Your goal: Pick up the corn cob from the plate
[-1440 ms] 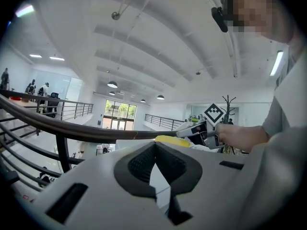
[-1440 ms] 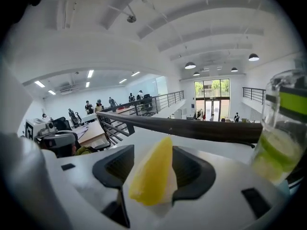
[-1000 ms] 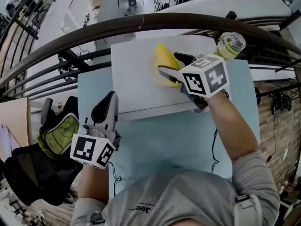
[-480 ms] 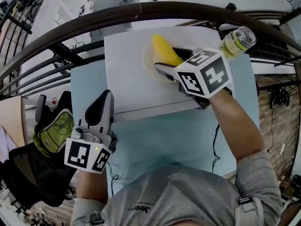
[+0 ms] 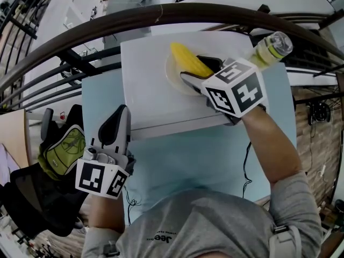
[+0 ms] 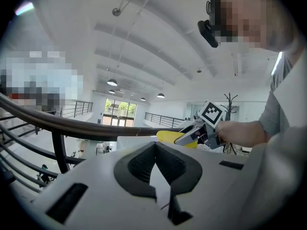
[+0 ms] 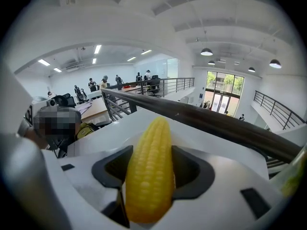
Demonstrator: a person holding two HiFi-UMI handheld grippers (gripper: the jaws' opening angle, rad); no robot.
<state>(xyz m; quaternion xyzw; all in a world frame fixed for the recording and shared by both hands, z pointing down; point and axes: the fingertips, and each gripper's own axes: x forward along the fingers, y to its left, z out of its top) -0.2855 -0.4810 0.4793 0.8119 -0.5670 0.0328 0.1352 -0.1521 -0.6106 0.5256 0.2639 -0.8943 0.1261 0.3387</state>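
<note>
Grey shirt cloth lies nearest us at the bottom of the head view. Just past it, our left gripper [image 5: 119, 123] hangs over the near left part of the pale-blue table [image 5: 188, 160], jaws together on nothing and well apart from the work.

Further out, a white board [image 5: 150, 101] lies on the table, and on its far half sits the plate [image 5: 171, 78]. Our right gripper [image 5: 196, 71] reaches onto it, tilted downward. Its jaws have just been closing, and the corn cob [image 7: 148, 176] stands between them. In the right gripper view the dark pads look to meet both of its flanks.

We judge the reach done and the grip just made. The cob's far end looks to lie over the plate, so the lift itself is not yet done.

Beyond the board stand a bottle [image 5: 271, 47] and the dark railing [image 5: 107, 31].
</note>
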